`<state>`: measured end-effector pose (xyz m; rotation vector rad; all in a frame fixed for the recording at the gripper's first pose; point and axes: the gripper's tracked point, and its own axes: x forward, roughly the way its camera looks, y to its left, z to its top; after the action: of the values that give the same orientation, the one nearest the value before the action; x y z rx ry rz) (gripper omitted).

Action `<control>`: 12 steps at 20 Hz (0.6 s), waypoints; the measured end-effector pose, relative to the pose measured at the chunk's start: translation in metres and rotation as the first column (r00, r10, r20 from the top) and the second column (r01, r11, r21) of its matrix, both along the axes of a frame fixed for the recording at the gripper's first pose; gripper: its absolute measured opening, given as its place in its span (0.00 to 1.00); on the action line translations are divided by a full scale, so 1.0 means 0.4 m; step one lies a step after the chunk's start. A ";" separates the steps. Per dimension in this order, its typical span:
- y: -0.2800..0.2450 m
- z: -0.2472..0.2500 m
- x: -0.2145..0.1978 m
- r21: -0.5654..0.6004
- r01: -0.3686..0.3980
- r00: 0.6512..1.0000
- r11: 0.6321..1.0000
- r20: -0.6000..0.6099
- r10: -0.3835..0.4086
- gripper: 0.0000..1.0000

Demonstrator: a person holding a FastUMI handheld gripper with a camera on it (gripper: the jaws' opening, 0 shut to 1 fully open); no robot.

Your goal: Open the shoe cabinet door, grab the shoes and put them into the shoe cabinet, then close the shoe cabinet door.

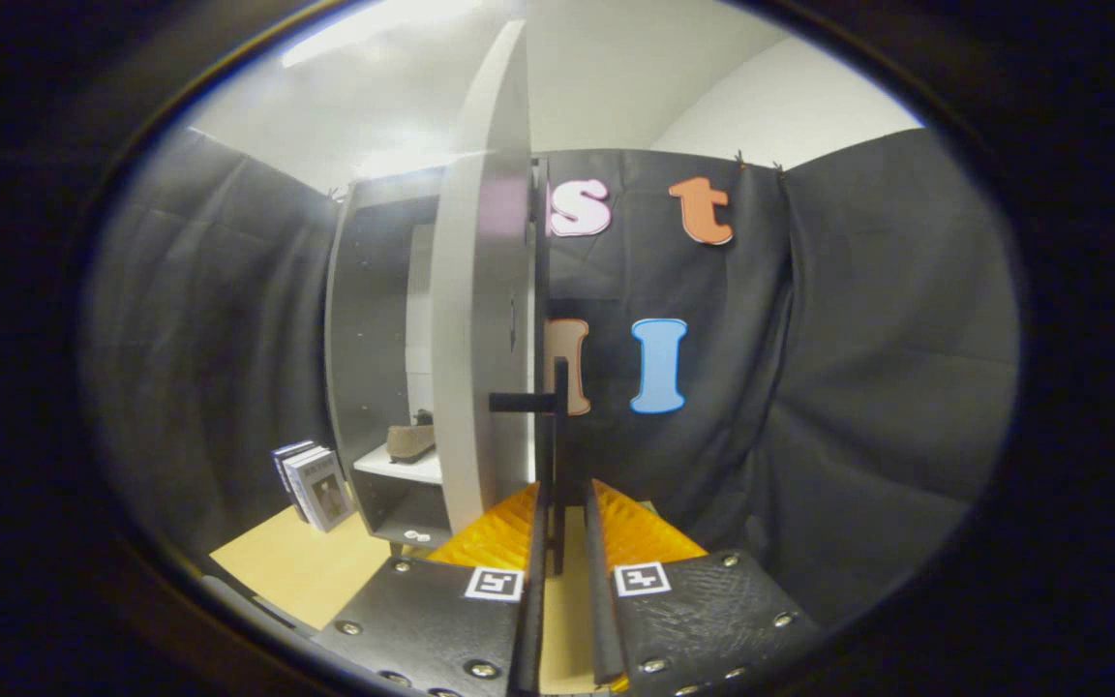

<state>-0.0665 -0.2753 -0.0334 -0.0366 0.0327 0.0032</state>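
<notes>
The grey shoe cabinet stands on a wooden table with its door swung open, seen almost edge-on just ahead of me. The door's black handle has a short horizontal stub and a vertical bar that runs down between my fingers. My gripper is nearly closed around that bar, with both fingers close against it. Inside the cabinet a tan shoe rests on a white shelf, left of the door.
Several books lean upright on the wooden table, left of the cabinet. Black cloth walls hang behind the cabinet and to the right of the door.
</notes>
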 end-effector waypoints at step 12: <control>0.299 -0.079 -0.086 0.048 0.109 0.992 0.993 -0.066 -0.105 0.22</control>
<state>-0.1008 -0.1559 -0.0648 0.0174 0.0984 -0.1020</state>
